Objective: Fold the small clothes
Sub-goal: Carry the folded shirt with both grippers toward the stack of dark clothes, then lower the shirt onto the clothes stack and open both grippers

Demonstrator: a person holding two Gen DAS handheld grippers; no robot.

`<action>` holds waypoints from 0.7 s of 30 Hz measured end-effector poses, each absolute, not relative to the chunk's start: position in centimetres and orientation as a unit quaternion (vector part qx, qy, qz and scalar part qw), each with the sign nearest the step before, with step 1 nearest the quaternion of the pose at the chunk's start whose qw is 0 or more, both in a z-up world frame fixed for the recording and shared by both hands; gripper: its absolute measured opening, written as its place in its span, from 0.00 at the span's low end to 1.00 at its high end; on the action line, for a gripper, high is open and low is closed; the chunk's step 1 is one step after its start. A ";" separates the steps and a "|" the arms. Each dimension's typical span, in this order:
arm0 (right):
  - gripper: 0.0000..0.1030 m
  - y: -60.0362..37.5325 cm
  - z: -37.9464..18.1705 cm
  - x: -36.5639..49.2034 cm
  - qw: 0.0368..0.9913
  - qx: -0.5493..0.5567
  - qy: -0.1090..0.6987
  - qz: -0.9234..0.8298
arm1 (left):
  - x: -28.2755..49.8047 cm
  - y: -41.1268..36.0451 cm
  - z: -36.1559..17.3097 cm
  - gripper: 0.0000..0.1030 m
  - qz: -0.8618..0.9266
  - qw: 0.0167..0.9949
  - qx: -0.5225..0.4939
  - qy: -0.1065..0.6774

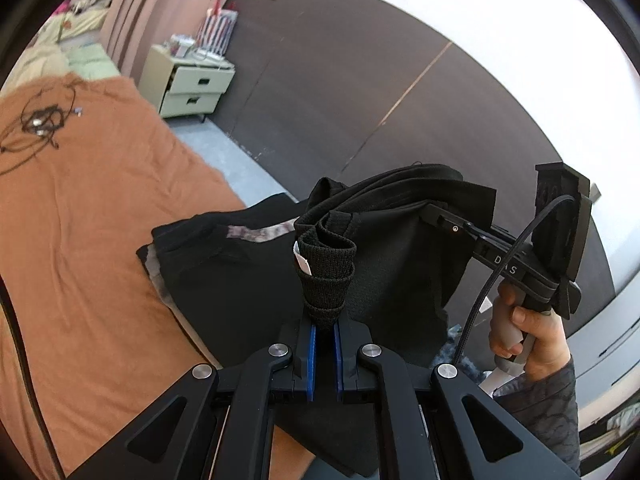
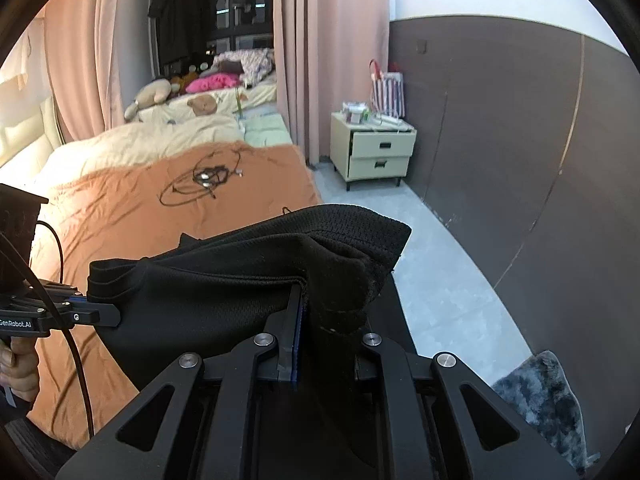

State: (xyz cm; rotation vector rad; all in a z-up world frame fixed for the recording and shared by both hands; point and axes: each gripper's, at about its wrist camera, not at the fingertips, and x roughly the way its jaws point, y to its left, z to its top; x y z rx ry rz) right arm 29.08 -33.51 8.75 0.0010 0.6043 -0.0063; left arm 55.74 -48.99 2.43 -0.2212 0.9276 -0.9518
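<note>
Left wrist view
Left gripper (image 1: 325, 322): its two blue-lined fingers are clamped on a bunched, ribbed band of the black garment (image 1: 400, 248), which rises out of the narrow gap between them.
Black garment: held up in the air, stretched from the left gripper across to the right gripper (image 1: 434, 213); a white tag shows beside the ribbed band.
Right gripper: reaches in from the right, its tip buried in the far corner of the cloth; the person's hand (image 1: 528, 336) grips its handle, and a black cable hangs from it.
Folded pile (image 1: 208, 256): dark clothes lying on the orange bedspread (image 1: 88, 208), below and behind the held garment.
Background: a pale nightstand (image 1: 192, 84) stands against the dark wall, and a tangle of cables (image 1: 36, 122) lies on the bedspread.

Right wrist view
Right gripper (image 2: 304, 312): closed tight on a fold of the black garment (image 2: 224, 280), cloth draping over the right finger.
Left gripper (image 2: 84, 314): enters from the left edge and pinches the banded corner of the same cloth.
Garment position: hangs between the two grippers, above the orange bedspread (image 2: 132, 208) near its edge.
Surroundings: nightstand (image 2: 376, 152) by the wall, grey fluffy rug (image 2: 540, 396) on the floor at lower right.
</note>
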 end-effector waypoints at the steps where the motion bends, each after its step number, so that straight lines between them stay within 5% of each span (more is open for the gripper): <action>1: 0.09 -33.9 8.5 28.9 0.953 0.001 0.302 -0.003 | 56.6 -49.1 1.6 0.07 -0.438 0.780 -0.105 0.436; 12: 0.09 -39.7 7.3 33.0 0.935 -0.015 0.353 -0.003 | 62.9 -49.2 -4.3 0.09 -0.387 0.787 -0.128 0.463; 15: 0.32 -39.8 5.8 37.0 0.914 -0.023 0.401 -0.064 | 64.2 -49.2 -6.1 0.25 -0.352 0.793 -0.119 0.483; 16: 0.54 -40.1 5.6 37.4 0.909 -0.026 0.406 -0.086 | 64.5 -49.0 -6.6 0.34 -0.344 0.793 -0.117 0.489; 17: 0.65 -40.5 5.7 37.6 0.910 -0.026 0.402 -0.098 | 64.5 -48.8 -6.8 0.39 -0.342 0.792 -0.117 0.491; 21: 0.66 -42.9 7.4 35.3 0.915 0.006 0.386 -0.116 | 64.2 -47.7 -7.4 0.47 -0.335 0.797 -0.121 0.489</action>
